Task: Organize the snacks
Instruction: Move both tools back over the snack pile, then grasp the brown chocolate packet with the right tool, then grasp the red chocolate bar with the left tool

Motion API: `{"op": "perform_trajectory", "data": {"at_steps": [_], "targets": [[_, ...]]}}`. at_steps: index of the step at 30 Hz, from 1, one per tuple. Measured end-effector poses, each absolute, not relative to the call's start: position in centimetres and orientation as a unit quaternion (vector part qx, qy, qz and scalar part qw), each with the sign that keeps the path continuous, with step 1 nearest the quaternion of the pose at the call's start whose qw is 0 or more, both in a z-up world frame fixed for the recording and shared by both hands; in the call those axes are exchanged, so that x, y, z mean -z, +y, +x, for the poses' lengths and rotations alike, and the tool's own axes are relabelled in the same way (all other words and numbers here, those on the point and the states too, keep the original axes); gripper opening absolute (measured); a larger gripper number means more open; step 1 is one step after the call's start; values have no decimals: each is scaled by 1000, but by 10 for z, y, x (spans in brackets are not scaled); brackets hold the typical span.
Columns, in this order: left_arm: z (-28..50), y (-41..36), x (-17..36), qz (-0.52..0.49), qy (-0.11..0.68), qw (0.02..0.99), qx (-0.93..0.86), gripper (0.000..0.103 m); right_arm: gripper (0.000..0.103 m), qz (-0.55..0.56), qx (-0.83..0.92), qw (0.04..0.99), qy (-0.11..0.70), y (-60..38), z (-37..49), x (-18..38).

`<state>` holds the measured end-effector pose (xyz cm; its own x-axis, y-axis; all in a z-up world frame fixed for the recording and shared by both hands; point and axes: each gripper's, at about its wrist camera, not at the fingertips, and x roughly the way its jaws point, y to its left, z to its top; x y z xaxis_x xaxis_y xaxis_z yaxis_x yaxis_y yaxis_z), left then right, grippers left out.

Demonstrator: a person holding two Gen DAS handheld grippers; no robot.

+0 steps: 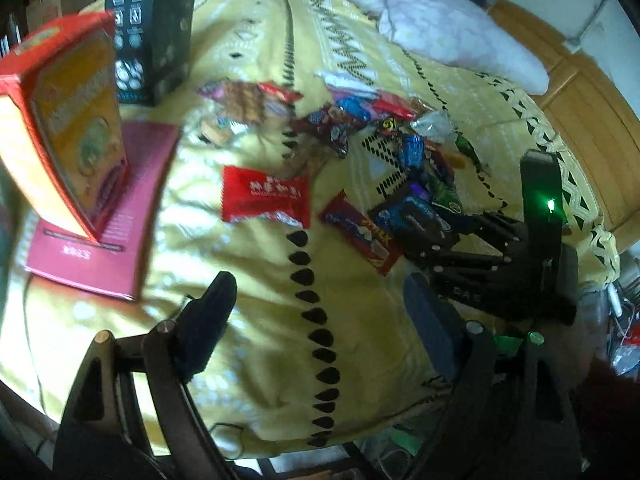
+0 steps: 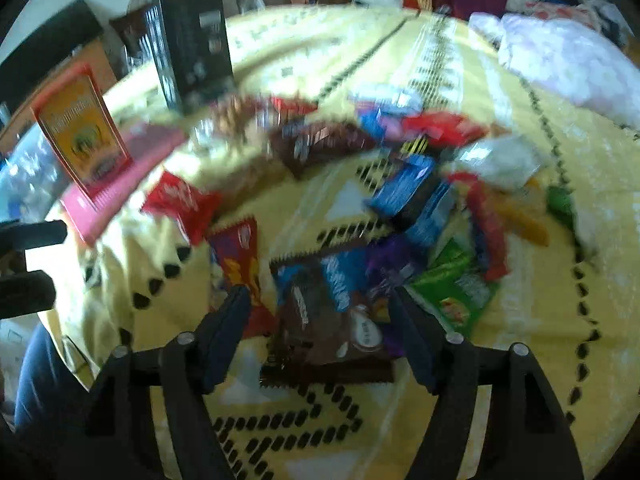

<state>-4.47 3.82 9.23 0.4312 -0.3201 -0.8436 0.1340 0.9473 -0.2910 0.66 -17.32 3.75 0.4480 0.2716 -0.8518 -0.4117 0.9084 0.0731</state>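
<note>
A heap of wrapped snacks (image 1: pixel 384 128) lies on a yellow patterned cloth (image 1: pixel 256 320). A red packet (image 1: pixel 266 198) and a red-and-purple bar (image 1: pixel 360 232) lie apart at the heap's near edge. My left gripper (image 1: pixel 320 300) is open and empty above bare cloth, short of them. My right gripper (image 2: pixel 320 308) is open, its fingers on either side of a brown packet (image 2: pixel 320 332), not closed on it. It shows in the left wrist view (image 1: pixel 436 232) by a blue packet (image 1: pixel 416 212). The heap (image 2: pixel 400 184) is blurred in the right wrist view.
A red-and-orange box (image 1: pixel 68 120) stands on a flat pink box (image 1: pixel 108 232) at the left, with a tall black box (image 1: pixel 152 28) behind. A white pillow (image 1: pixel 460 36) lies at the far right. A wooden bed frame (image 1: pixel 592 112) borders the cloth.
</note>
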Motion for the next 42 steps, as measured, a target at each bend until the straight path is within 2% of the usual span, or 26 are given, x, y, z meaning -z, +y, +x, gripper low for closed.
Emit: {"op": "perform_trajectory", "data": {"at_steps": [4, 7, 10, 15, 18, 21, 23, 31, 33, 34, 35, 36, 37, 42], "targets": [[-38, 23, -78, -96, 527, 830, 151, 84, 50, -24, -186, 878, 440, -201, -18, -61], [-27, 8, -65, -85, 539, 824, 154, 71, 50, 12, -172, 892, 419, -227, -42, -82], [-8, -9, -42, -61, 566, 811, 138, 65, 50, 60, -147, 889, 430, -260, -58, -80], [21, -40, -30, -41, 562, 806, 180, 65, 50, 112, -123, 872, 461, -294, -68, -58], [29, -57, -38, -54, 539, 804, 244, 65, 50, 124, -122, 869, 462, -297, -67, -54], [21, -49, -58, -69, 499, 831, 237, 67, 50, 127, -125, 871, 457, -297, -66, -55], [8, -37, -65, -60, 481, 849, 211, 71, 50, 126, -129, 872, 456, -294, -65, -54], [2, -40, -44, -31, 497, 851, 167, 70, 50, 121, -131, 868, 463, -293, -64, -37], [8, -43, -37, -28, 503, 849, 159, 66, 51, 119, -131, 867, 465, -292, -64, -34], [11, -42, -31, -32, 511, 844, 158, 54, 51, 120, -132, 866, 468, -292, -63, -32], [13, -41, -26, -32, 519, 840, 155, 45, 52, 121, -134, 864, 469, -292, -62, -30], [12, -40, -25, -28, 515, 843, 151, 42, 53, 121, -134, 864, 469, -292, -62, -30], [11, -40, -26, -23, 510, 847, 149, 31, 54, 120, -135, 864, 470, -291, -61, -30], [9, -38, -27, -17, 503, 851, 149, 34, 55, 109, -137, 864, 471, -289, -60, -30]]}}
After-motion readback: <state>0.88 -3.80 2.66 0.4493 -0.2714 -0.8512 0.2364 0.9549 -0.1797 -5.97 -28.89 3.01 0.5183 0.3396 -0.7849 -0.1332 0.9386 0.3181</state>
